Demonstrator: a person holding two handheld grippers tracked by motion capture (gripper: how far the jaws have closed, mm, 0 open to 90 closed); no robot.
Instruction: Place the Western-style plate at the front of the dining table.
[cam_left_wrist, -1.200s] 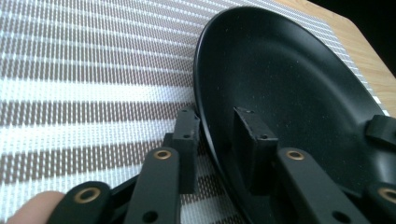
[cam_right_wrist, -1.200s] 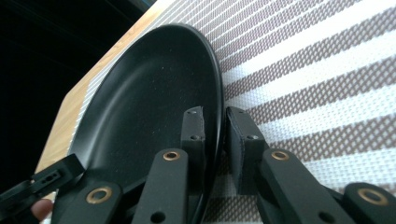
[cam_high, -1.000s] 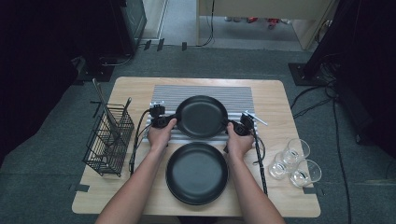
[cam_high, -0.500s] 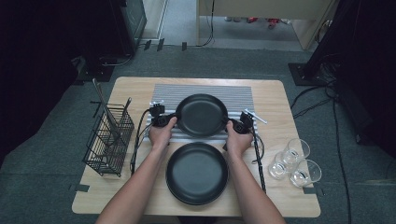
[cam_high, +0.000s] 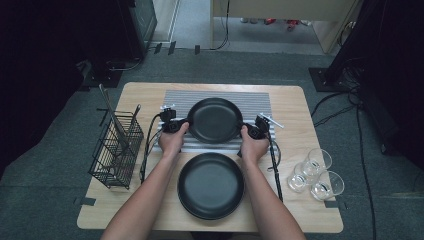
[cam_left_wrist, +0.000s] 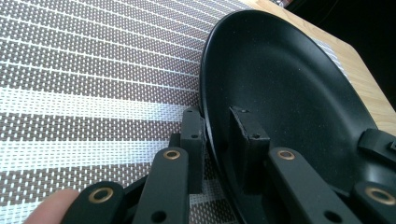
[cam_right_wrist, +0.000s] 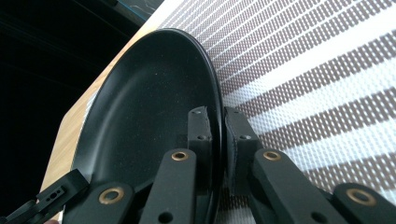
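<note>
From the high view, a round black plate (cam_high: 215, 119) lies over a striped placemat (cam_high: 255, 102) at the far middle of the wooden bench (cam_high: 295, 107). The plate is matt, shallow, with a low raised rim. The left hand-held gripper (cam_high: 181, 125) is clenched on its left edge and the right hand-held gripper (cam_high: 248, 131) on its right edge — one hand on each side. A second black plate (cam_high: 211, 185) of the same shape rests nearer to the person, apart from the first. A black wire basket (cam_high: 116, 150) with some long utensils stands at the left edge of the bench, and three clear glasses (cam_high: 314, 172) stand together at the right.

In the left gripper view, the plate (cam_left_wrist: 289, 88) looks finely speckled and a little grainy, not glossy. One black jaw lies under the rim and the other inside the plate, so the rim is pinched between them. The placemat (cam_left_wrist: 93, 84) shows here as a woven mesh with brown and white bands — a texture that the high view cannot give. A fingertip (cam_left_wrist: 51, 205) appears at the bottom left corner.

In the right gripper view, the plate (cam_right_wrist: 144, 107) is seen from its other side, the rim again squeezed between the two jaws, one inside and one outside. The placemat (cam_right_wrist: 317, 79) has the same woven bands, and a strip of pale wood from the bench (cam_right_wrist: 70, 135) shows beyond the plate.
</note>
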